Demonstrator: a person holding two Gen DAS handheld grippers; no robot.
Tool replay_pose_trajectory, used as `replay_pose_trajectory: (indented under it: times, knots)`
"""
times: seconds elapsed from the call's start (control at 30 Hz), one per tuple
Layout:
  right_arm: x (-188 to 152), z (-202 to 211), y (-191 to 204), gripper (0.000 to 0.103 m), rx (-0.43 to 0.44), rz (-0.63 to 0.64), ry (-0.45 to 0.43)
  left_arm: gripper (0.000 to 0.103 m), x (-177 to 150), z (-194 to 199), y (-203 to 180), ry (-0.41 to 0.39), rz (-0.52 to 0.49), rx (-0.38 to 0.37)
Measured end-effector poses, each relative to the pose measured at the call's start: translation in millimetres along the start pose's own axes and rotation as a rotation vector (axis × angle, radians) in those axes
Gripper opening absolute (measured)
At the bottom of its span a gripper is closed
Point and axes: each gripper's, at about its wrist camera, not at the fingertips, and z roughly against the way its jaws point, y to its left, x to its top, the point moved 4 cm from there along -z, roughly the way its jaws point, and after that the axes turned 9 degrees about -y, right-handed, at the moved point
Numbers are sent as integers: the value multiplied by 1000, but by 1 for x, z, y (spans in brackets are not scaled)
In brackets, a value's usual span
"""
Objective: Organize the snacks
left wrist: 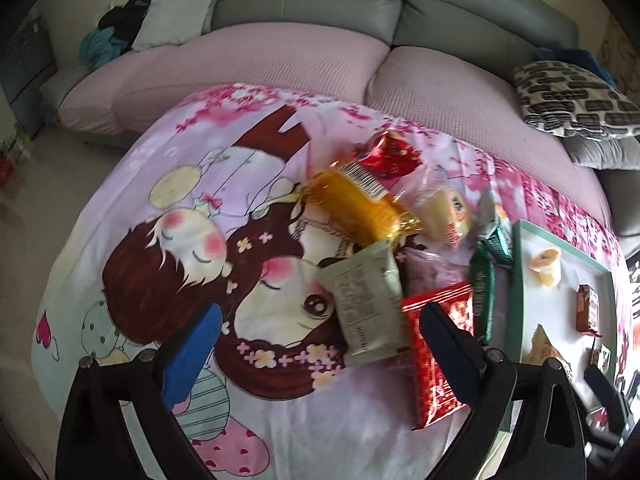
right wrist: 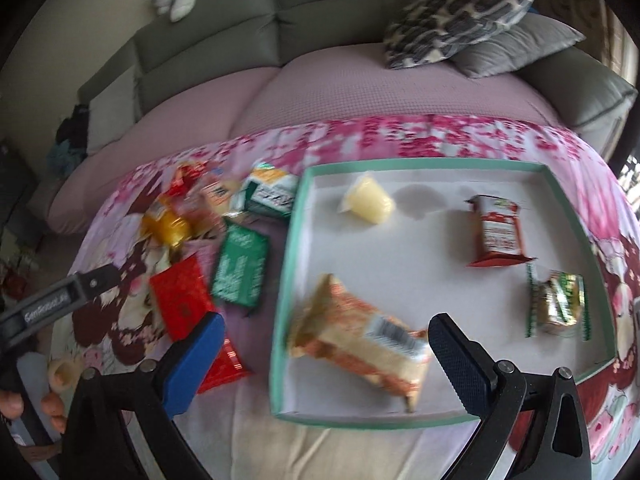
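While both grippers hang wide and empty, left gripper (left wrist: pixel 316 344) over the pile at frame centre, right gripper (right wrist: pixel 324 354) over the tray (right wrist: pixel 420 168) at frame right, task judged partly done. Four snacks already in tray: jelly cup (right wrist: pixel 368 200), red pack (right wrist: pixel 498 232), orange pack (right wrist: pixel 360 344), green-gold candy (right wrist: pixel 558 304). Still loose on the cloth (left wrist: pixel 120 208), left of tray: grey pouch (left wrist: pixel 364 304), yellow roll (left wrist: pixel 360 204), red packet (left wrist: pixel 436 360), green packs (right wrist: pixel 240 268).

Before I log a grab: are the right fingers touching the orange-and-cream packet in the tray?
Apart. The right wrist view shows the fingers spread wide, the packet lying between them untouched.
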Motion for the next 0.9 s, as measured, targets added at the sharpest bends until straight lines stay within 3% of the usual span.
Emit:
replay_pose_trajectory:
  times: [0.43, 0.9]
  knots:
    - [-25, -27, 70, 94, 135, 127, 65, 99, -12, -32, 10, 102, 79, -16]
    - [-46, -58, 114, 85, 168, 249, 103, 99, -17, -49, 15, 146, 135, -26]
